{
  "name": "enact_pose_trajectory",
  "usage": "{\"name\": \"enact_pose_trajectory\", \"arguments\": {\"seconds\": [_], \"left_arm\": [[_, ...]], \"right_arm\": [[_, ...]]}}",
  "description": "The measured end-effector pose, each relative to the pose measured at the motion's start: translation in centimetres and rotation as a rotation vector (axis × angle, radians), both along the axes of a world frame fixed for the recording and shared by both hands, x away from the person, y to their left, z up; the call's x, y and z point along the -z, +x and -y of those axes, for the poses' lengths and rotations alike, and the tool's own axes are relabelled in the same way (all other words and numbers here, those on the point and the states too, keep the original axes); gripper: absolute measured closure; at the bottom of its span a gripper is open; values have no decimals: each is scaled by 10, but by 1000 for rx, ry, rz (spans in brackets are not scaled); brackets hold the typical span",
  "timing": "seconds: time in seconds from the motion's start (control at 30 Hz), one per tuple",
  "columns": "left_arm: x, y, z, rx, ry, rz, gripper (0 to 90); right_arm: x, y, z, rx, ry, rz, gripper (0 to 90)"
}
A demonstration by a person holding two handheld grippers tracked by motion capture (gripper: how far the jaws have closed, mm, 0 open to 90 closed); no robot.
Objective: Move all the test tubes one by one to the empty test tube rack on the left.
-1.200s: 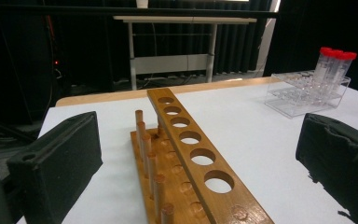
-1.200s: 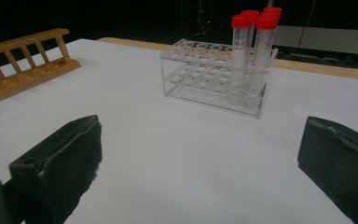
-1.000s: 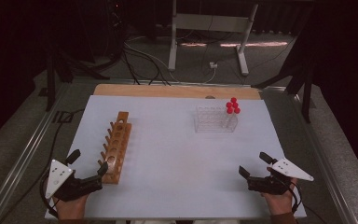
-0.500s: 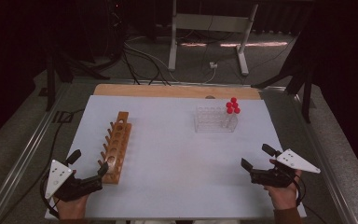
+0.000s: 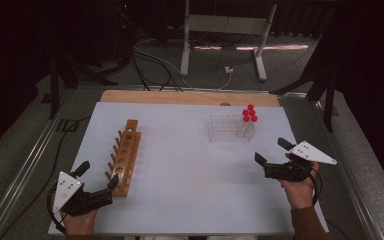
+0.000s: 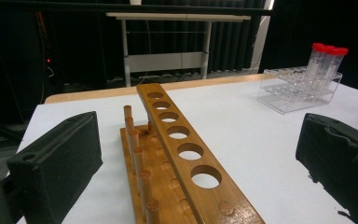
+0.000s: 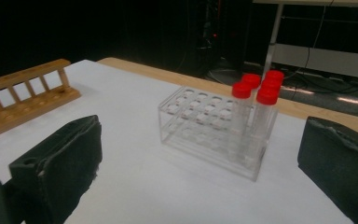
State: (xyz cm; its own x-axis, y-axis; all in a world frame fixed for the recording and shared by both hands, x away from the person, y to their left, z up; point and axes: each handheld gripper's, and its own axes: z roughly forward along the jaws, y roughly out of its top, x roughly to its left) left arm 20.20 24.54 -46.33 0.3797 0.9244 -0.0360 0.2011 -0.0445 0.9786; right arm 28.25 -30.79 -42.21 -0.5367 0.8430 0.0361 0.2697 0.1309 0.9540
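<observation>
So the biggest thing here is the counter (image 5: 190,165), a white top with a strip of bare wood along its far edge. It's sitting on a grey floor with cables lying around behind it.

Next down in size is the wooden rack (image 5: 124,156), on the left half of the counter and running lengthwise away from the person. It's got a row of round holes along its top rail and a line of pegs beside them, and in the left gripper view every hole you can see has nothing in it.

Then the clear plastic rack (image 5: 231,128), over on the far right part of the counter, well apart from the wooden one. Its right end holds a little cluster of red-capped tubes (image 5: 250,113) standing upright, four caps as far as I can count in the right gripper view. The other slots look bare.

The left tool (image 5: 97,182) is at the near left corner, jaws spread wide with nothing between them, one tip just beside the near end of the wooden rack.

The right tool (image 5: 271,151) is near the right edge, also spread wide and holding nothing, pointed at the clear rack but well short of it.
</observation>
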Motion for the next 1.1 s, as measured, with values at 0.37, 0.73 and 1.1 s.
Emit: {"name": "enact_pose_trajectory", "arguments": {"seconds": [0.37,0.73,1.1], "left_arm": [[2,1,-5,-17,-20,-9,10],[2,1,-4,-14,-21,-8,10],[2,1,-6,-13,-24,-8,10]], "right_arm": [[-4,38,9,53,43,-2,0],[-1,69,2,79,0,-20,36],[15,99,0,153,21,-70,470]]}}
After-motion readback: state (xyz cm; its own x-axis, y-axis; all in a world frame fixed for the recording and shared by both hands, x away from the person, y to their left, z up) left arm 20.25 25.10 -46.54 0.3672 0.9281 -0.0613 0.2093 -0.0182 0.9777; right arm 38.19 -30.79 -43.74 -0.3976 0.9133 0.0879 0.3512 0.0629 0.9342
